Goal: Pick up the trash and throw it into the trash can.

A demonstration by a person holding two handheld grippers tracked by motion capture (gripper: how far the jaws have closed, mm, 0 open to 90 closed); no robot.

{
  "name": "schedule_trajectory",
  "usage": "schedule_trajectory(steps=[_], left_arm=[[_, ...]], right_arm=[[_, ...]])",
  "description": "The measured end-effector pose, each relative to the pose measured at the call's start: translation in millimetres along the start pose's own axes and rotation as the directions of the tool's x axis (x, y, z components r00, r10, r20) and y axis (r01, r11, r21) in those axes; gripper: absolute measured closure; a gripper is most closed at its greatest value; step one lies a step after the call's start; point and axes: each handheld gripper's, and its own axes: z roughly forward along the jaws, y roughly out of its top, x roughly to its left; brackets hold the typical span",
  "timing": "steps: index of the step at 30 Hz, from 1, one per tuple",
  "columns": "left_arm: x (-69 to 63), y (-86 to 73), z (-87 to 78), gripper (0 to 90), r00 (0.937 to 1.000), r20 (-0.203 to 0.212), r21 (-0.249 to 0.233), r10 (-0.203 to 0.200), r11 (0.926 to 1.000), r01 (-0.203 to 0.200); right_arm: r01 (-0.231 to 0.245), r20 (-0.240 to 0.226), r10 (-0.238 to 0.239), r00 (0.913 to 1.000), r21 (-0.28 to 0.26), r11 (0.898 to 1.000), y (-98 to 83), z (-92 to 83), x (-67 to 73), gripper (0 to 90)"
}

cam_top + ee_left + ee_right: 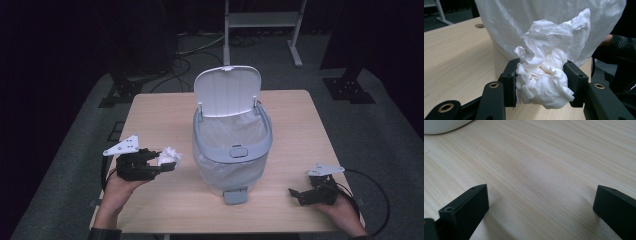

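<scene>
A crumpled tissue wad (545,75) is clamped between the two black jaws of the left gripper (162,162), one pad pressed into each flank of the wad. In the high view the wad is carried above the table (280,200), just to the left of the pedal bin (232,150) and below its rim. The bin's white lid (227,90) is raised, and a clear liner bag (554,15) is fitted inside and folded over the rim.

The wad is judged to be very light, soft and readily compressed. Little stiffness is offered, so the pads sink in and the shape is altered under pressure. It is not considered slippery or fragile, although loose folds at the top and right project beyond the pads and may catch on the bin's rim. The hold is best taken across the dense middle, as is done here, rather than on a loose corner.

The right gripper (306,194) is rested on the table to the right of the bin, with its jaws spread wide and nothing between them.
</scene>
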Motion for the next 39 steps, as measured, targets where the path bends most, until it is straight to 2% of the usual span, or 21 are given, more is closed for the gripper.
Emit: schedule_trajectory(steps=[16,23,39], left_arm=[[-3.5,37.4,-3.7,52.2,0.9988,0.044,-0.047,0.02,0.9987,-0.018],[-8.7,59.6,-8.0,52.6,0.9975,0.055,-0.076,0.045,0.9963,-0.041],[-21.5,106.9,-3.2,52.7,0.9898,0.089,-0.104,0.111,0.9893,-0.102]], right_arm=[[0.0,0.0,0.0,1.0,0.0,1.0,0.0,0.0,0.0,0.0],[0.0,0.0,0.0,1.0,0.0,1.0,0.0,0.0,0.0,0.0],[0.0,-0.001,0.0,1.0,0.0,1.0,0.0,0.0,0.0,0.0]])
